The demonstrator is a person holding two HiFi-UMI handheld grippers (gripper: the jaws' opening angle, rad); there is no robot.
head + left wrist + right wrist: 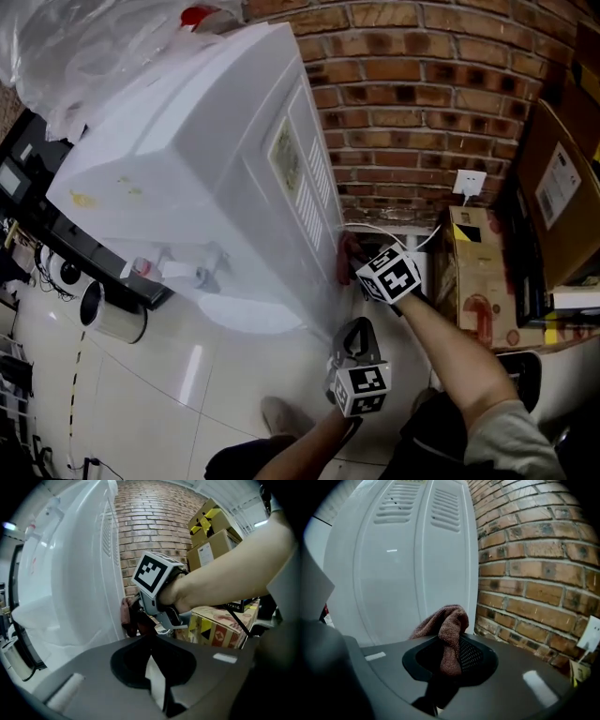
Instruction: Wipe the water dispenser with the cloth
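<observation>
storeroom-like corner: bare brick wall, stacked cardboard boxes, tiled floor.

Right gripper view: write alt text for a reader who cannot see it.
The jaws of the right gripper clamp a brown cloth in front of the vented panel of the white water dispenser. A brick wall stands at right.

One white water dispenser fills the left of the head view, with two taps at its lower edge. There is one brown cloth, one wall socket at right, three cardboard boxes, and two grippers: left gripper, right gripper.
</observation>
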